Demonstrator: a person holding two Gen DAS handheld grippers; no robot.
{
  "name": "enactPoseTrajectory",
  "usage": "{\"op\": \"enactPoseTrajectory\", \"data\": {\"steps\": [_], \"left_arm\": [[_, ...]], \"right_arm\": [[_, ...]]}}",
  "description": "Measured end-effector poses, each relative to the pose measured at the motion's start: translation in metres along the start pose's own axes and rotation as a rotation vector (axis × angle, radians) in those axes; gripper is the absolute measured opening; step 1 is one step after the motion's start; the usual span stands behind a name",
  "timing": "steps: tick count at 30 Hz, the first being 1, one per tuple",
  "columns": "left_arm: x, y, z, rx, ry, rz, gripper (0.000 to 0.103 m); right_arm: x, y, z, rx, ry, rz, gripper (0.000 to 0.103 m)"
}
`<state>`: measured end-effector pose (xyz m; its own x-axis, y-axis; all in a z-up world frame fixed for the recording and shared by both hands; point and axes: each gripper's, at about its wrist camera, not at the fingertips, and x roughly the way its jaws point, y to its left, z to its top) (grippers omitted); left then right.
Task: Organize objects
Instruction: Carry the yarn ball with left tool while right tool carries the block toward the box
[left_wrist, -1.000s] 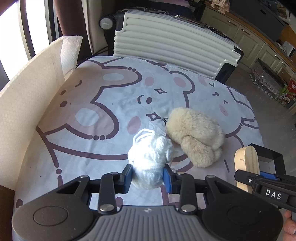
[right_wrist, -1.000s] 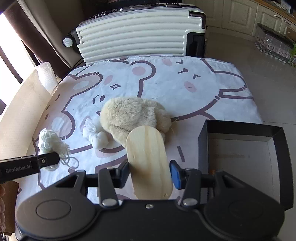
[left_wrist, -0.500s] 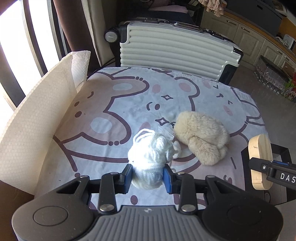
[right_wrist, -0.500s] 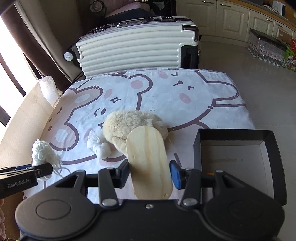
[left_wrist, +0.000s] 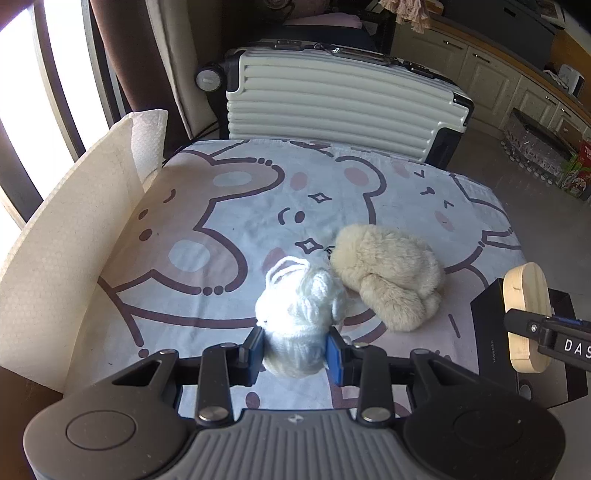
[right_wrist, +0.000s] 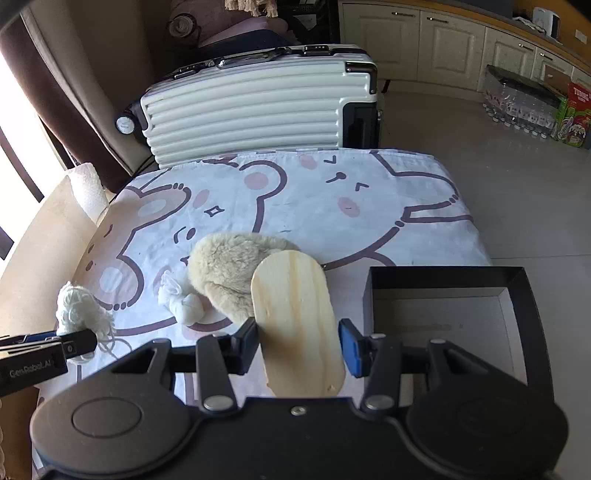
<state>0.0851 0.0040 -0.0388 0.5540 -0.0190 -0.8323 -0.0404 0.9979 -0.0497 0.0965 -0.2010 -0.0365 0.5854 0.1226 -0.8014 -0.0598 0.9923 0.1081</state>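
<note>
Where fur (right_wrist: 229, 273) hides behind wood: left hand-held gripper (left_wrist: 295, 349) around yarn (left_wrist: 299, 314), right hand-held gripper (right_wrist: 297, 345) around wooden board (right_wrist: 295, 317).

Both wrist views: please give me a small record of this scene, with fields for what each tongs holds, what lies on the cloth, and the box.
left tongs: shut on white yarn ball
right tongs: shut on wooden oval board
on bear-print cloth: beige fluffy toy, small white knotted piece
black box: open, at the cloth's right, interior looks empty
behind the cloth: white suitcase
</note>
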Motion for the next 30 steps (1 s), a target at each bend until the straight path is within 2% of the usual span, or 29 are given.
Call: {"op": "enactPoseTrajectory", "data": {"steps": [17, 30], "left_arm": [[0.008, -0.075, 0.003, 0.086, 0.007, -0.115, 0.036], [0.009, -0.108, 0.002, 0.107, 0.004, -0.197, 0.036]], "right_arm": [[-0.013, -0.080, -0.005, 0.083, -0.016, -0.090, 0.047], [-0.010, -0.120, -0.013, 0.149, -0.013, -0.132, 0.047]]}}
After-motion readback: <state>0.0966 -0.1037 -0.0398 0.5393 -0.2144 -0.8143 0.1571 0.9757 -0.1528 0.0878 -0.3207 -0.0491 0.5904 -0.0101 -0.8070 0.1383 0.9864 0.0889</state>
